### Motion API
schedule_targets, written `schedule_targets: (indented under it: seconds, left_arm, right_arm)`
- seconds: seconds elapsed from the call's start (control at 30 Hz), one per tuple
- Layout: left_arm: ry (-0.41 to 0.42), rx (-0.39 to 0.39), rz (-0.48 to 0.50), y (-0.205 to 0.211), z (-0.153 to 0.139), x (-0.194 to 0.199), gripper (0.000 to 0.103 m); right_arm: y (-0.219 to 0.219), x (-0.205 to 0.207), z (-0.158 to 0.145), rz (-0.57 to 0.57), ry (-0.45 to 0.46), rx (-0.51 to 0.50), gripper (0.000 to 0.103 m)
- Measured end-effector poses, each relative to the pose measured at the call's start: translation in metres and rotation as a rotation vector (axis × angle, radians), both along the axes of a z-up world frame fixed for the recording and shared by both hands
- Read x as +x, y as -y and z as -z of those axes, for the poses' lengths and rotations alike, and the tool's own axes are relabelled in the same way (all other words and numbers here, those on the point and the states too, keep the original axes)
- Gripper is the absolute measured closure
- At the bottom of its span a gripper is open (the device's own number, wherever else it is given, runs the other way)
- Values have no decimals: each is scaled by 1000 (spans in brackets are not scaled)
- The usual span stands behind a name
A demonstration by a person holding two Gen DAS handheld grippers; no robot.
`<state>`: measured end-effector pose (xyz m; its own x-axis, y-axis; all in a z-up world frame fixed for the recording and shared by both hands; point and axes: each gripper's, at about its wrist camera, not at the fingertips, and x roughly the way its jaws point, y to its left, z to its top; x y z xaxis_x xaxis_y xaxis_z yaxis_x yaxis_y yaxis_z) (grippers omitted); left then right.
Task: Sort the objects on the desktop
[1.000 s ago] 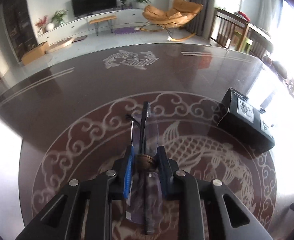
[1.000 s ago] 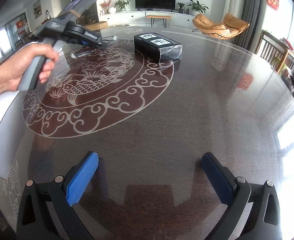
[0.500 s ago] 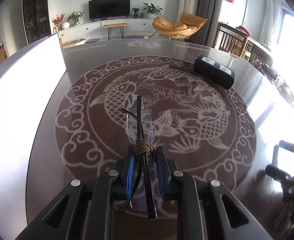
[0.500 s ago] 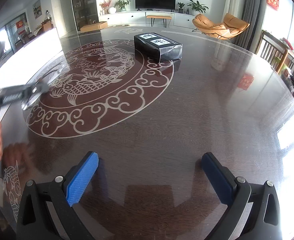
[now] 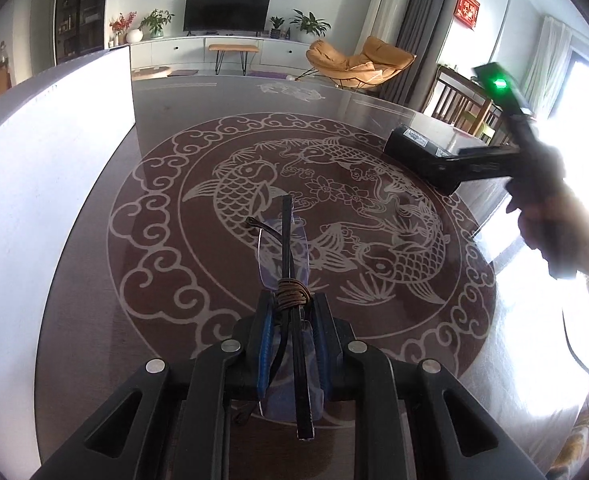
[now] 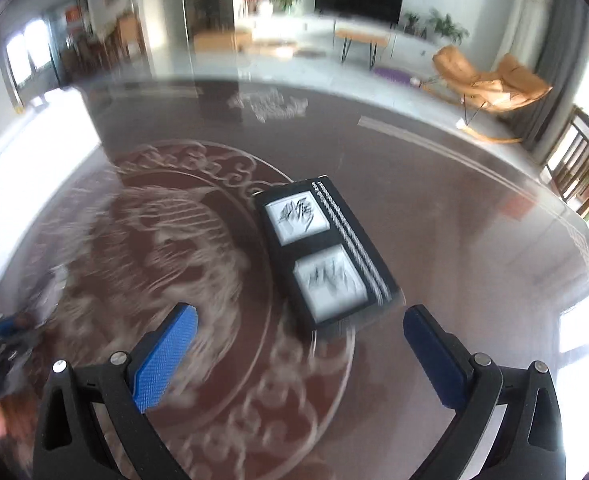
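glasses: folded, temples bound with brown cord, held above the table, likely being carried to a sorting spot.
left gripper: jaws narrow, clamped on the glasses at the cord.
box: black, flat on the table right of the fish pattern, just ahead of the right gripper.
right gripper: jaws wide, empty, probably lining up on the box; view blurred.

labels on the black box are unreadable.
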<state>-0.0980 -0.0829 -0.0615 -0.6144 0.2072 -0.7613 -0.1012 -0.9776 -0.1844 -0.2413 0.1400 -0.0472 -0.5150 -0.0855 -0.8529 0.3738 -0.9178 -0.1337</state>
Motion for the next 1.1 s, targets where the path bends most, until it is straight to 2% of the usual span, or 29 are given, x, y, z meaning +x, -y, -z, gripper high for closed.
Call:
schedule_targets:
  seconds: [0.07,0.1,0.13,0.2,0.23,0.37,0.5,0.63,0.73,0.77,0.8,0.83,0.9,0.93,1.0,1.1]
  left_arm:
    - [-1,-12,0,-1,0,-1,84]
    - [-1,-18,0,-2,0,0,84]
    - [-1,-21,-1,-2,0,1,84]
    - [-1,-18,-1,-2,0,1,84]
    - [-1,-16,-1,-1,0,1,84]
    - [-1,-16,-1,-1,0,2,84]
    - [-4,-45,-5,-5,-1,4,84]
    - [-4,-26,-15,-9,0,19,84]
    - [-5,-36,-39,-11,0,30,84]
    - [-5,-40,-44,-12,0,32,79]
    - [-7,-43,-37,-14,0,33,75]
    - [-7,-42,-20,-16,0,33,64]
    - [-1,-82,23,-25,0,31,34]
    - [24,-142,5,-30,3,27,3]
    - [59,-192,-21,-34,8,20,0]
    - [65,-193,-20,-35,9,16,0]
  right_arm:
    - [8,-18,10,7,12,31,0]
    - [8,-24,14,21,34,19,5]
    - [7,-26,15,32,37,2,12]
    - [4,-25,12,39,35,-48,39]
    - [4,-22,11,37,38,-61,43]
    - [8,26,12,13,20,-77,44]
    - [13,129,15,-6,-31,-93,43]
    - [15,219,18,-9,-85,-112,43]
    - [16,246,21,-21,-103,-122,40]
    - [16,249,22,-13,-95,-128,29]
    - [15,248,23,1,-88,-131,13]
    - [14,246,25,11,-81,-133,8]
    - [13,240,27,18,-49,-141,5]
    - [12,238,27,19,-40,-157,2]
    - [14,237,28,22,-39,-142,0]
    - [12,237,29,23,-39,-143,0]
